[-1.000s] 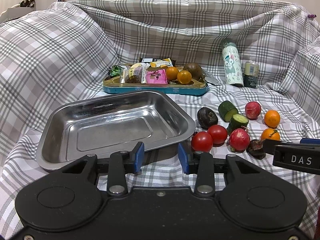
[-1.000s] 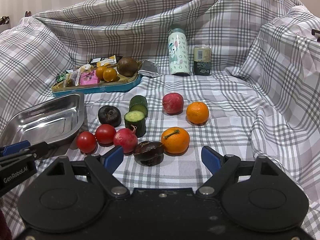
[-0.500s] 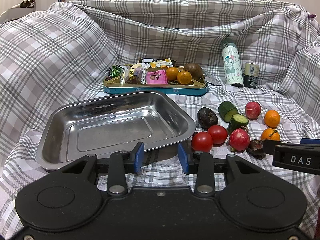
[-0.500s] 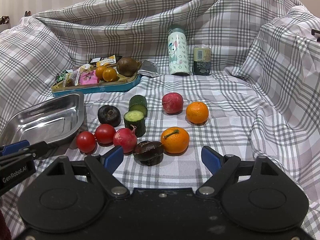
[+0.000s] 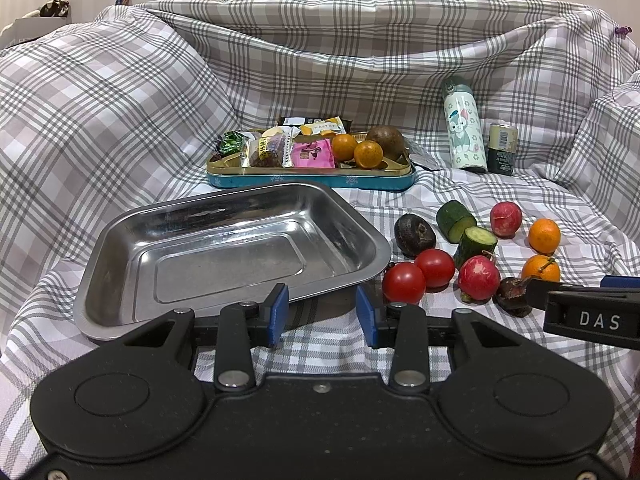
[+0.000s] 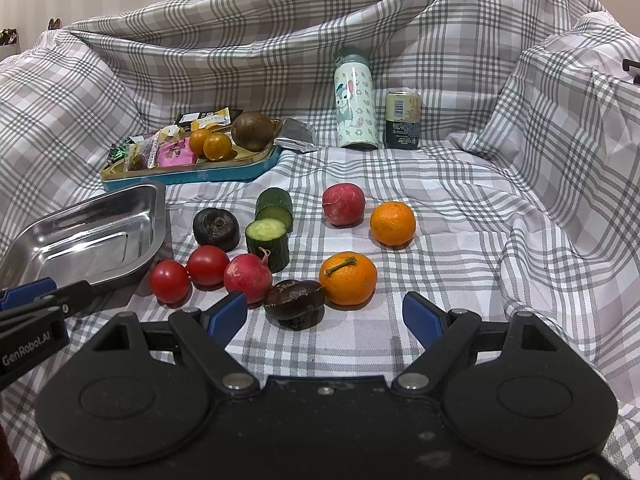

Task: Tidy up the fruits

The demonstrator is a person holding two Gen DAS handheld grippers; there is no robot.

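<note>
Hovering near steel tray [image 5: 120, 312], left gripper [image 5: 322, 312] empty, part-open, right gripper [image 6: 324, 316] wide, empty

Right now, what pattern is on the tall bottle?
Pale mint bottle with a cartoon rabbit and small flowers; clearest in the right wrist view.

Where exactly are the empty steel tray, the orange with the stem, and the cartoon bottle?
steel tray [image 5: 120, 308], left wrist view, near rim.
orange with the stem [image 6: 348, 280], right wrist view, front skin.
cartoon bottle [image 6: 356, 108], right wrist view, printed body.
</note>
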